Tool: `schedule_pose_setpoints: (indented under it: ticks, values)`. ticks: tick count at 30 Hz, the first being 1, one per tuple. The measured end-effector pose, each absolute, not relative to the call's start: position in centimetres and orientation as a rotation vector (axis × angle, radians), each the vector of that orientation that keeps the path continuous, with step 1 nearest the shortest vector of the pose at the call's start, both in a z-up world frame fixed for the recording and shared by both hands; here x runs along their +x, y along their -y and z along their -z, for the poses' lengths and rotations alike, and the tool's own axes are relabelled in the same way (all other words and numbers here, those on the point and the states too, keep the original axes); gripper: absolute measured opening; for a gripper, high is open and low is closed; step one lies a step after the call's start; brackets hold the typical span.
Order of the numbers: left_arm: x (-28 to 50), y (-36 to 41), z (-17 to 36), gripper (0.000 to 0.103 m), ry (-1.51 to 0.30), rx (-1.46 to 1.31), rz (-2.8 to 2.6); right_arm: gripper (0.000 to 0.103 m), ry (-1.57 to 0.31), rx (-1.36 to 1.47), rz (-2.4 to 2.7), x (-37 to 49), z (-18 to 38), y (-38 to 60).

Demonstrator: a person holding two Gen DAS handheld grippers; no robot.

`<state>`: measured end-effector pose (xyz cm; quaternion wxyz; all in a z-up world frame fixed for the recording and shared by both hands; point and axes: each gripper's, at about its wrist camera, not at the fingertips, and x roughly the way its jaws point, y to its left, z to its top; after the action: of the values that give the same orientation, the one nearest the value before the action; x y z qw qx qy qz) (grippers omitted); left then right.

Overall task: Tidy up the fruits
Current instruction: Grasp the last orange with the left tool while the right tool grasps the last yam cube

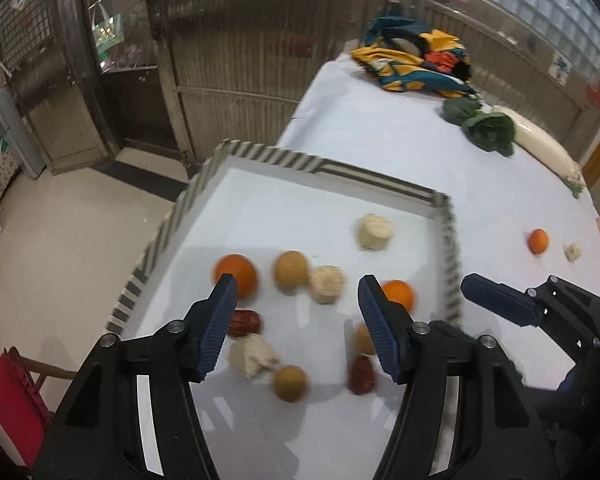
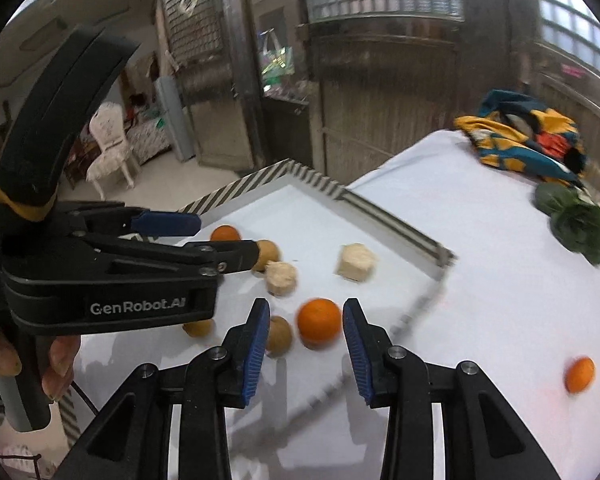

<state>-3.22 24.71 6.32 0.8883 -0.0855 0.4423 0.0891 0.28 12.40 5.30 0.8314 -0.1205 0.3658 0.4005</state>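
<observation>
A shallow white tray with a striped rim (image 1: pixel 260 152) (image 2: pixel 384 210) sits on the white table. It holds oranges, tan round fruits, pale cut chunks and dark red dates. My left gripper (image 1: pixel 294 292) (image 2: pixel 188 236) is open and empty above the tray, between one orange (image 1: pixel 240 272) and another (image 1: pixel 400 294). My right gripper (image 2: pixel 306 320) (image 1: pixel 496 300) is open, its fingers on either side of an orange (image 2: pixel 319 322) near the tray's right rim, not closed on it. Another orange (image 1: pixel 538 241) (image 2: pixel 579 374) and a pale chunk (image 1: pixel 572 251) lie on the table outside the tray.
A colourful cloth bundle (image 1: pixel 416 58) (image 2: pixel 528 136) lies at the table's far end. Green leafy vegetables (image 1: pixel 486 126) (image 2: pixel 576 222) and a white radish (image 1: pixel 540 144) lie along the right edge. A red chair (image 1: pixel 16 400) stands to the left, below the table.
</observation>
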Motion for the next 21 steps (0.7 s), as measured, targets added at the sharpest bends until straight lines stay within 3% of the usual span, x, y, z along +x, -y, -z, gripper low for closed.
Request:
schedule_pose_setpoints:
  ticks: [21]
  values:
    - [-2.1,-8.5,-7.7,0.063,-0.920,-0.075,0.083,0.036,-0.829,-0.083,-0.441,1.0,-4.2,11.9]
